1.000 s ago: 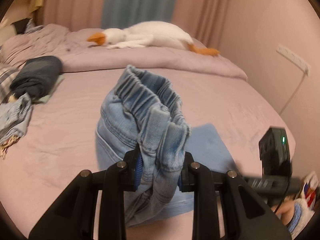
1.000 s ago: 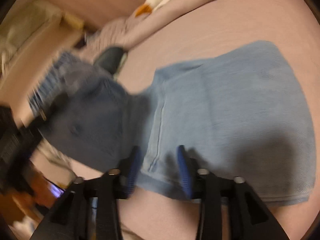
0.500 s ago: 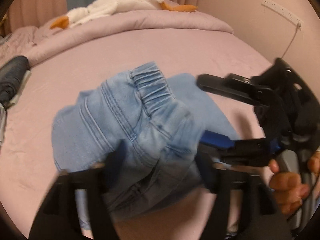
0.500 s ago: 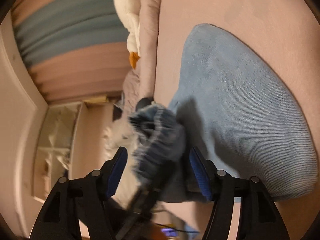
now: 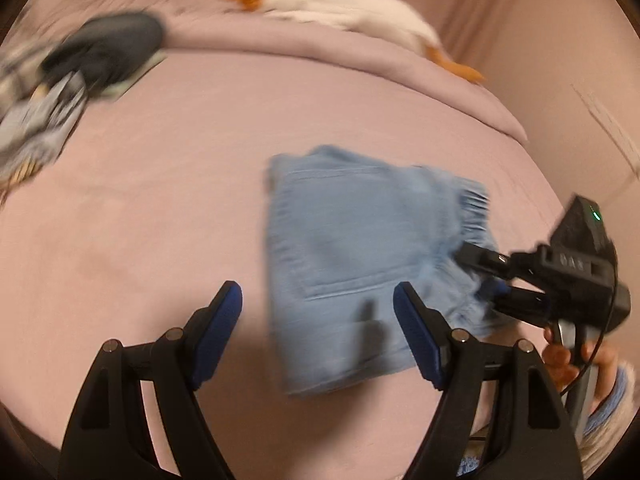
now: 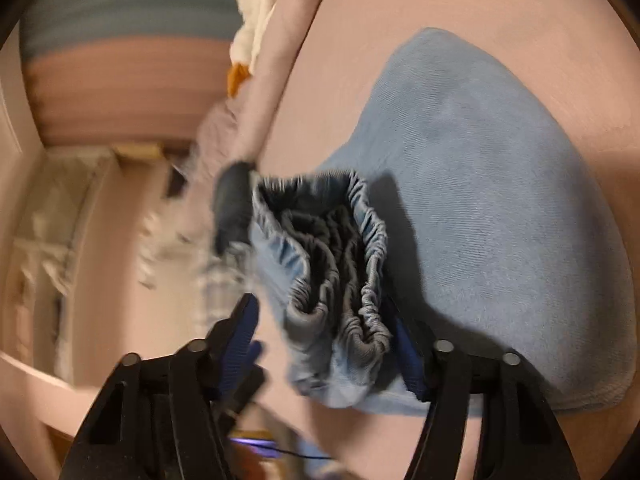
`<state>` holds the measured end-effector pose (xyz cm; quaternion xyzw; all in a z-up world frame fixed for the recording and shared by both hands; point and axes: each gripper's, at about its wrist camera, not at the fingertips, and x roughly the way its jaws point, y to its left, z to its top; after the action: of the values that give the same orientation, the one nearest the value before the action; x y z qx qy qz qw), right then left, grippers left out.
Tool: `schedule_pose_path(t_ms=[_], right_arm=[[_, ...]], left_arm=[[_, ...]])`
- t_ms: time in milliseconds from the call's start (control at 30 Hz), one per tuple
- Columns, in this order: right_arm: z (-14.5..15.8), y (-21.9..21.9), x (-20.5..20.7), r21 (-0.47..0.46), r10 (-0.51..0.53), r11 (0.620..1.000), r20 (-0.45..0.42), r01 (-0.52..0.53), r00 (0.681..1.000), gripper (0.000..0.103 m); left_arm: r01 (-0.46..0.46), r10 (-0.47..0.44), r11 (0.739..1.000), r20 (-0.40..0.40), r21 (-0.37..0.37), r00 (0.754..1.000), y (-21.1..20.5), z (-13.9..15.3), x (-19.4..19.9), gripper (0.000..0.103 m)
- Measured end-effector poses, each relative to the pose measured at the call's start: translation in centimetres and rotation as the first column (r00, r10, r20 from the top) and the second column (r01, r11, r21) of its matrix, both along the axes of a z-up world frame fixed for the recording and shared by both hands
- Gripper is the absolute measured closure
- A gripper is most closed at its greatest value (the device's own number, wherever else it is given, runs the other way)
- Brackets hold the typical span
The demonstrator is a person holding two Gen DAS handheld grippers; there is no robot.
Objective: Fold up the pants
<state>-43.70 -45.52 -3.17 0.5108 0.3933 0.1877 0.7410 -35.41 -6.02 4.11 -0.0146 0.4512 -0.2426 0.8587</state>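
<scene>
The light blue denim pants (image 5: 360,256) lie folded into a small rectangle on the pink bed (image 5: 160,200). My left gripper (image 5: 318,312) is open and empty, hovering over the pants' near left corner. My right gripper (image 5: 486,276) reaches in from the right at the elastic waistband. In the right wrist view the gathered waistband (image 6: 332,280) stands between the wide-apart fingers of the right gripper (image 6: 324,328), with the folded pants (image 6: 480,200) behind it. I cannot tell whether the pads touch the cloth.
A white plush goose (image 5: 352,4) lies on the rolled duvet at the far edge of the bed. A dark folded garment (image 5: 108,44) and other clothes (image 5: 36,128) sit at the far left. A wall is close on the right.
My left gripper has let go of the waistband, opened and drawn back. The pants have dropped flat onto the bed, and the right gripper now has the waistband between its fingers.
</scene>
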Motion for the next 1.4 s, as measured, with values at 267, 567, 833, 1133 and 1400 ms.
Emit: schedule_pose_path(t_ms=[267,567,833,1133,1400], right_arm=[[5.1,-1.0,-0.5,-0.240,0.001,0.970,0.142,0.034,0.990,0.072],[2.0,-6.8,-2.7,-0.262,-0.105,0.958,0.051,0.115,0.993,0.072],[-0.5,-8.5,-2.6,-0.291,-0.125,0.950,-0.021,0.114,0.992,0.057],[6.1,-4.9,-4.2,-0.654,-0.091,0.726,0.217,0.213,0.972,0.049],[3.4,-1.2,-0.8,-0.748,0.066,0.661,0.135,0.058,0.989,0.087]], left_arm=[[-0.027,0.027,1.000,-0.006,0.000,1.000,0.0,0.0,0.4,0.025],[0.044,-0.044,0.998,-0.009,0.037,0.999,-3.1,-1.0,1.0,0.025],[0.119,-0.122,0.991,0.036,0.056,0.992,-6.3,-0.1,3.2,0.027],[0.276,-0.277,0.961,0.046,0.027,0.960,-13.2,1.1,5.6,0.065],[0.405,-0.401,0.899,-0.059,0.164,0.914,-19.5,-3.4,6.7,0.093]])
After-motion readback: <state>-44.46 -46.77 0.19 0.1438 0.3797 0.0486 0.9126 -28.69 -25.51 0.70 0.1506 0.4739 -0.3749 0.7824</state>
